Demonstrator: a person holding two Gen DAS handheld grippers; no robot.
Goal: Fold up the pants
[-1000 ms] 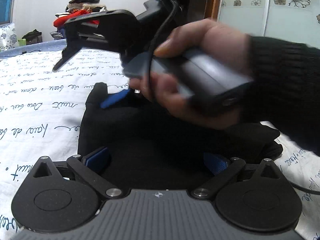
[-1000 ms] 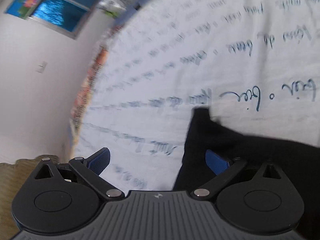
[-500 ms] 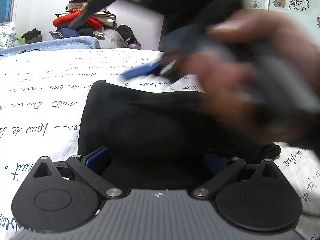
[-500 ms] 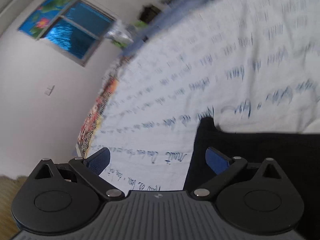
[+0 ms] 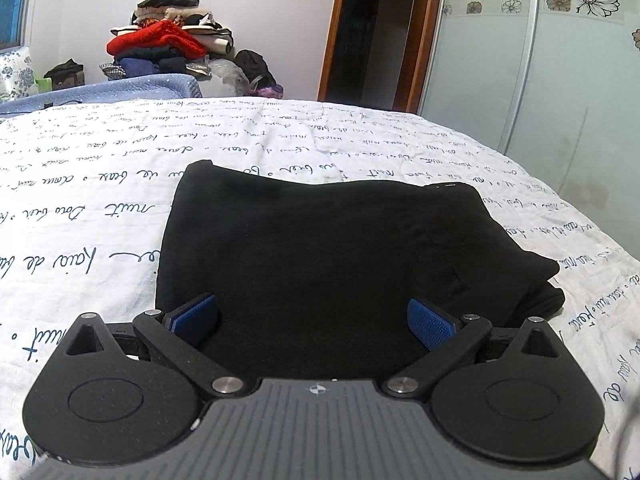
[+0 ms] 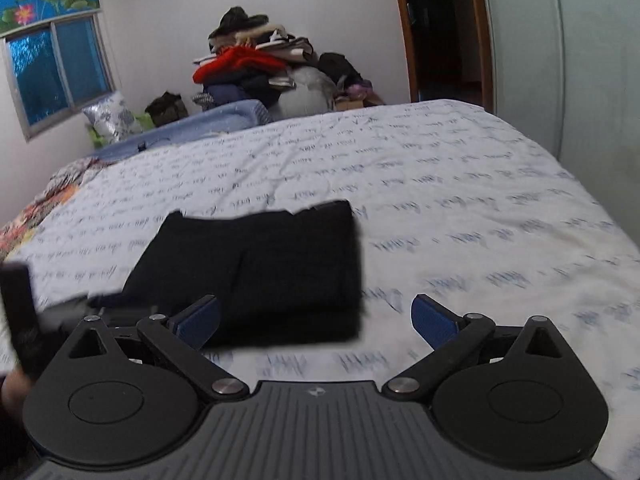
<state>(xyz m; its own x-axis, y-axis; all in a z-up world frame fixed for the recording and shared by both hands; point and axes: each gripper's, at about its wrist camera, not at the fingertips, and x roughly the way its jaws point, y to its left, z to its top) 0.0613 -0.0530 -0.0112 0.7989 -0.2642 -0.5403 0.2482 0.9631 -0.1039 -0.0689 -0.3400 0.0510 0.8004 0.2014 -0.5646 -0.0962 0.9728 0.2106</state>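
Note:
The black pants (image 5: 320,248) lie folded into a compact rectangle on the white bedspread (image 5: 100,200) with blue script. My left gripper (image 5: 312,318) is open and empty, low over the near edge of the pants. In the right wrist view the folded pants (image 6: 272,272) lie ahead and to the left. My right gripper (image 6: 316,316) is open and empty, above the bed just behind the pants' near right corner. The left gripper's body shows blurred at the left edge (image 6: 24,320) of the right wrist view.
A pile of clothes (image 5: 168,48) stands beyond the far side of the bed, beside a blue blanket (image 5: 120,88). A doorway (image 5: 360,32) and a frosted wardrobe door (image 5: 540,60) are at the right. A window (image 6: 52,68) is at the left.
The right gripper and hand have left the pants, pulled back and swung level to face the bed. The left gripper has not moved.

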